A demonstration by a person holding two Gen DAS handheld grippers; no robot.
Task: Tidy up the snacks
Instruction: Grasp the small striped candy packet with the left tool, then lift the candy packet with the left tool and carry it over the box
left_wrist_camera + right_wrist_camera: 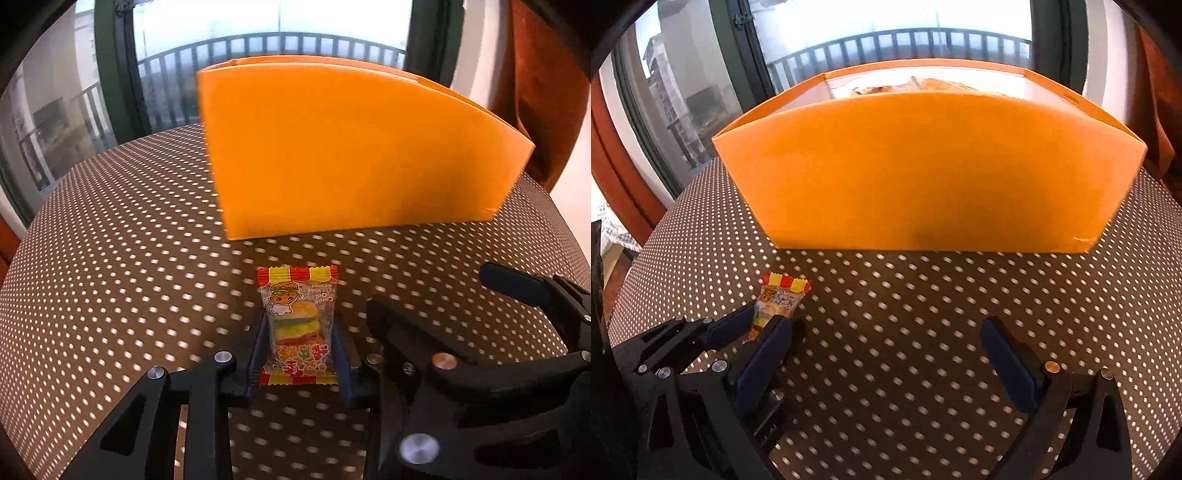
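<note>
Left tool (299, 328) clamping candy packet (298, 325)

Both wrist cameras look steeply down, close over the dotted counter (110, 258), facing the orange box (351, 155) at twelve o'clock. The left view sits nearer its left corner; the right view, beside it, shares box, counter and window.

left gripper (300, 332) fingers (258, 350) clamped, right gripper (886, 354) spread

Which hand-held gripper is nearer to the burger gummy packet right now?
Left. The left hand-held gripper is shut on the burger gummy packet, pads pressing both sides. The right hand-held gripper is open and empty, beside it over the dotted table.
</note>
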